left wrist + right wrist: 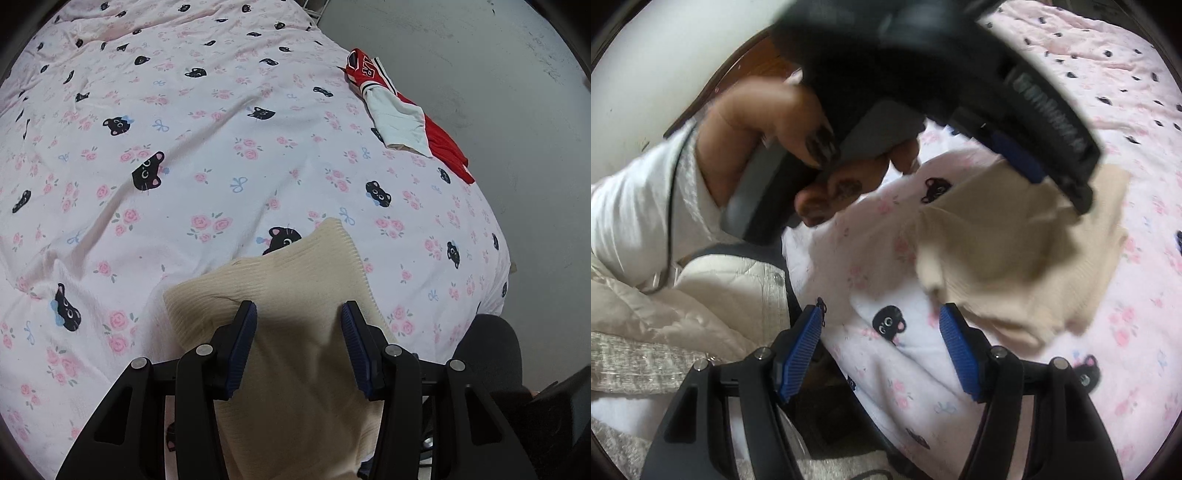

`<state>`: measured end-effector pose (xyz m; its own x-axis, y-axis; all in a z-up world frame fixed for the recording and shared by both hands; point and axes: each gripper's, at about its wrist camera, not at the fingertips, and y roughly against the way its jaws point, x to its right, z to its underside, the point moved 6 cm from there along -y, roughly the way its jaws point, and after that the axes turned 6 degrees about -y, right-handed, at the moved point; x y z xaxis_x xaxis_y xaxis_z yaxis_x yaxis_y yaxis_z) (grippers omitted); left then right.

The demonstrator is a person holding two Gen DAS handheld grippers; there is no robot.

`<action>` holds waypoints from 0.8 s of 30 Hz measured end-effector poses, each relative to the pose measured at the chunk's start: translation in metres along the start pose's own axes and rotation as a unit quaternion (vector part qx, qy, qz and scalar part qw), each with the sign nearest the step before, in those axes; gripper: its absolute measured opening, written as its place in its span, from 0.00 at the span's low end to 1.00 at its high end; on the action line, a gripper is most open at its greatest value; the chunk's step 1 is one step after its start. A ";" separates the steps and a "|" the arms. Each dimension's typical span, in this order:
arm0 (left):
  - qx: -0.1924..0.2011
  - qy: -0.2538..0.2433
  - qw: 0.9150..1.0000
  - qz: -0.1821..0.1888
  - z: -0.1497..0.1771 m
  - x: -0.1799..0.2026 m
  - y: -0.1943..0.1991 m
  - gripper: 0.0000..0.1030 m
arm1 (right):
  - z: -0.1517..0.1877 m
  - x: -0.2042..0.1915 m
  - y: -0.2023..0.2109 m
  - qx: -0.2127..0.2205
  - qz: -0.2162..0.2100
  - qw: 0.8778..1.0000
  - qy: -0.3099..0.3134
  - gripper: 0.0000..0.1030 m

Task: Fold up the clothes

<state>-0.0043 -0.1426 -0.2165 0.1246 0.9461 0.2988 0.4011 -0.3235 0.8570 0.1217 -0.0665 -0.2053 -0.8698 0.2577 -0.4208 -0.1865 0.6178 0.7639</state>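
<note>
A cream ribbed knit garment [295,280] lies rumpled on the pink cat-print bed cover [192,147], near the bed's front edge. My left gripper [298,308] hovers open just above it, its blue-padded fingers [245,332] apart, with cloth showing in the gap between them. In the right wrist view the same cream garment [1015,258] lies to the right. My right gripper [881,310] is open over bare bed cover [886,369] at the garment's left edge, holding nothing. A hand [757,125] holds the left gripper's body above the garment.
A red and white garment [399,114] lies at the bed's far right edge, next to grey floor [498,92]. A black rounded object [487,343] sits by the bed's near right corner. The person's white sleeve [639,206] and quilted jacket [701,295] fill the left.
</note>
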 end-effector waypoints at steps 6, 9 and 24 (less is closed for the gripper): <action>0.047 -0.002 0.999 0.012 0.001 0.004 0.031 0.42 | -0.007 0.039 0.042 0.062 0.021 0.995 -0.070 0.66; 0.070 0.020 0.997 0.020 0.010 -0.009 0.053 0.42 | -0.010 0.072 0.059 0.092 0.021 0.985 -0.141 0.66; 0.055 0.116 0.990 0.067 0.075 -0.051 0.043 0.41 | -0.009 0.148 0.028 0.103 -0.049 0.928 -0.354 0.66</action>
<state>0.0747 -0.2041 -0.2260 -0.0236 0.8627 0.5052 0.4928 -0.4297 0.7567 -0.0164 -0.0179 -0.2413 -0.3210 0.5714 -0.7553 -0.0950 0.7740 0.6260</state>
